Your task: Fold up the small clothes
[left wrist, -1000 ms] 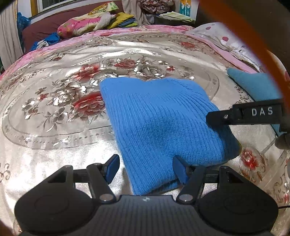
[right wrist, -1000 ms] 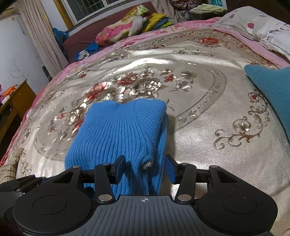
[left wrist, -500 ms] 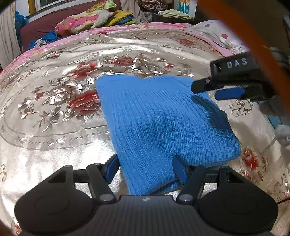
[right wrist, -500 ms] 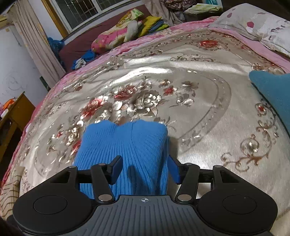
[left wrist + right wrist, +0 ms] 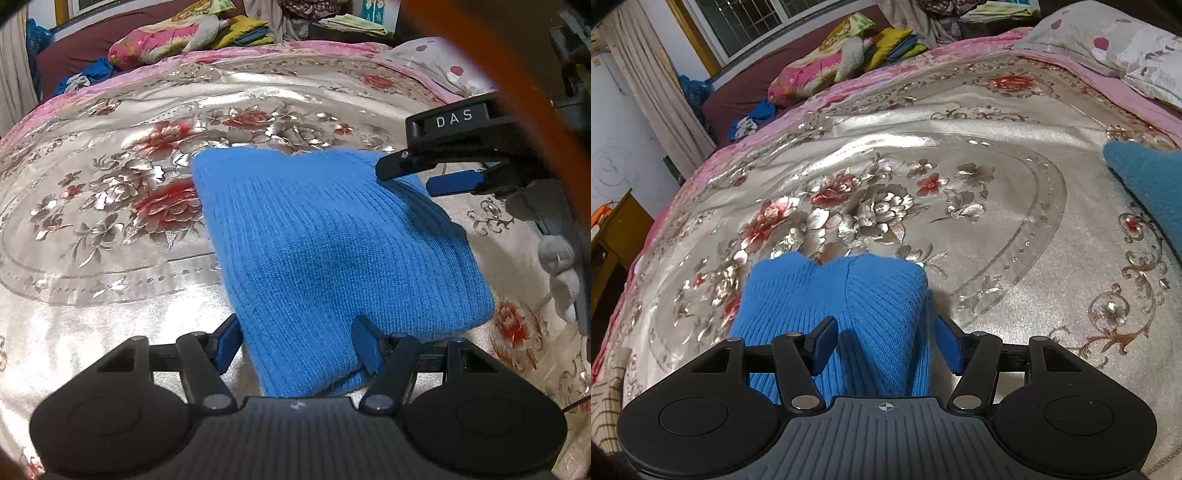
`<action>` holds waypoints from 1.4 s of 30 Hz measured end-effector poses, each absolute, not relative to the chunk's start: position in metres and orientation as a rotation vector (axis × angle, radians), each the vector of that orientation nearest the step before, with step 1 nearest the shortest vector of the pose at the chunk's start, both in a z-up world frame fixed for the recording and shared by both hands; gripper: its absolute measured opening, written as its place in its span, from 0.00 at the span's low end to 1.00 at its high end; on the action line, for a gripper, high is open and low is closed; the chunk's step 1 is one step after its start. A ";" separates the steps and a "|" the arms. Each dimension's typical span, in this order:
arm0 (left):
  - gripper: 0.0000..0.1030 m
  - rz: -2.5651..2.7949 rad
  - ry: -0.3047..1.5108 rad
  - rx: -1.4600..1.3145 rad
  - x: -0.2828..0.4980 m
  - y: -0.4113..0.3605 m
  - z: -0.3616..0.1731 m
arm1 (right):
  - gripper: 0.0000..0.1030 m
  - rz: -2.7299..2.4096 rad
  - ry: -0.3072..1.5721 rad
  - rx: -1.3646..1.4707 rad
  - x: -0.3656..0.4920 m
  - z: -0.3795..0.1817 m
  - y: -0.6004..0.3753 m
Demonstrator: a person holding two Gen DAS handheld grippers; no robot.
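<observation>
A bright blue ribbed knit garment (image 5: 332,240) lies folded flat on the flowered bedspread (image 5: 110,206). Its near corner sits between the fingers of my left gripper (image 5: 295,345), which stand apart without pinching the cloth. My right gripper (image 5: 886,345) hovers low over the same garment (image 5: 849,302) at its right side. Its jaws are opening, the knit lies loose between them and the pads do not press on it. In the left wrist view the right gripper (image 5: 404,179) shows at the garment's far right corner.
A teal cloth (image 5: 1148,184) lies at the bed's right edge, below spotted pillows (image 5: 1108,40). Folded bedding (image 5: 827,62) is piled at the far end. Wooden furniture (image 5: 617,236) stands left of the bed. A gloved hand (image 5: 557,266) holds the right gripper.
The right gripper slid from the garment's near right edge to its far right corner, its jaws widening off the fold. The garment now lies flat. The left gripper stayed put.
</observation>
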State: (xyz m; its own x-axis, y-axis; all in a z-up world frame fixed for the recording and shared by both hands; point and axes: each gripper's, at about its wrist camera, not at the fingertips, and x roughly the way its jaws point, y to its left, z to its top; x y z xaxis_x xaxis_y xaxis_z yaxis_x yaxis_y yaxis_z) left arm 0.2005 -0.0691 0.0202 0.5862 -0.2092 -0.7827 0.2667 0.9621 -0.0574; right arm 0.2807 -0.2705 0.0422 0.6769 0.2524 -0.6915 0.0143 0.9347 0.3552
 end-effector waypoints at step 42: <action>0.67 -0.273 0.824 0.000 0.186 -0.033 0.037 | 0.43 0.247 0.722 0.477 0.240 0.064 -0.308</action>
